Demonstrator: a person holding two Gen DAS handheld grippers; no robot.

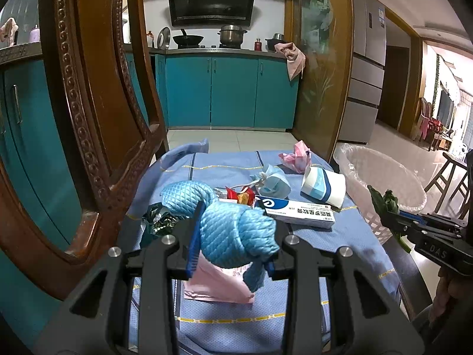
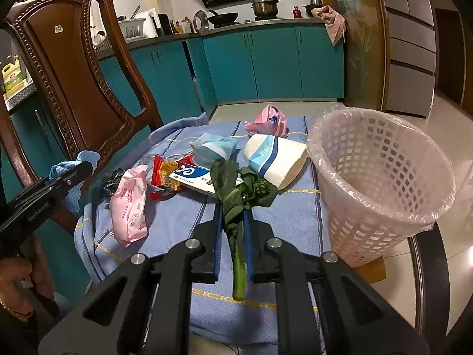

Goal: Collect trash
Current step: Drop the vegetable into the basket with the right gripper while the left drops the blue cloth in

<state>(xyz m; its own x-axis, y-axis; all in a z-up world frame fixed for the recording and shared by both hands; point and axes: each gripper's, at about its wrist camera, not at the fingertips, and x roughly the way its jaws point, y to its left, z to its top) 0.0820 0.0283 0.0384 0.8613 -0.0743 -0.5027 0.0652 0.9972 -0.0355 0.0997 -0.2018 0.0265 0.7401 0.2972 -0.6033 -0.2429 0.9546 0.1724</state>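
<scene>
Left claw clamped on crumpled light-blue quilted cloth, right claw gripping wilted green leafy vegetable stalk, pink lined plastic basket beside blue-clothed table

Glossy quilted blue rag, perforated plastic basket, carved wooden chair

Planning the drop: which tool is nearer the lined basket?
Right. The right tool, holding the leafy green stalk, is just beside the basket; the left tool, gripping the blue cloth, is across the table.
</scene>
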